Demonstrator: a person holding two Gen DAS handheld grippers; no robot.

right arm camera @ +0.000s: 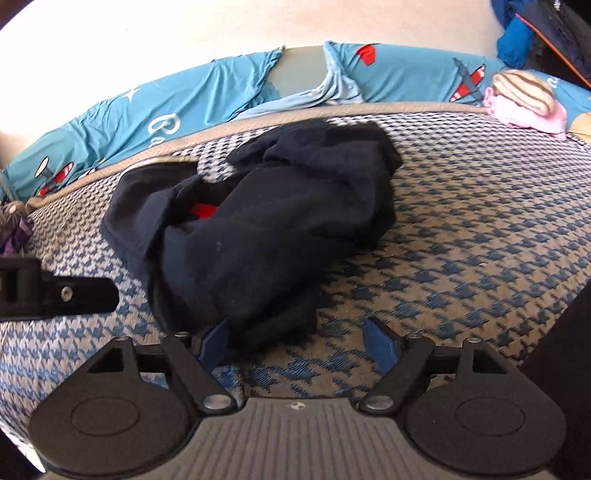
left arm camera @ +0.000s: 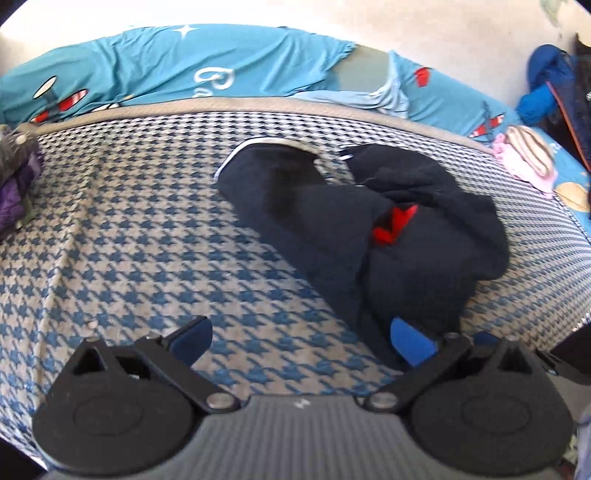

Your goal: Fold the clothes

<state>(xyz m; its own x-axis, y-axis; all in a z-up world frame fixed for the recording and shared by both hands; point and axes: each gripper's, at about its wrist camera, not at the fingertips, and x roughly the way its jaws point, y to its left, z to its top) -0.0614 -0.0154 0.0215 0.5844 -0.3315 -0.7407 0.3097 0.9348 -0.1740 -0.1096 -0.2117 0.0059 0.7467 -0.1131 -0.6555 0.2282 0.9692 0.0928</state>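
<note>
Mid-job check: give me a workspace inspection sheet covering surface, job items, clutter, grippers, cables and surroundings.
Surface: houndstooth blanket in blue and beige, spread over the bed, lightly creased.
Job's things: dark navy garment lies crumpled and unfolded, a red patch showing in its folds.
Clutter: purple bundle at the left edge; pink and striped clothing at the far right.
Grippers: left gripper open, its right pad at the garment's near edge; right gripper open, its left pad against the garment's near edge.
Cables: nothing seen.
Surroundings: turquoise printed sheet behind the blanket, pale wall, blue jacket at the far right.
</note>
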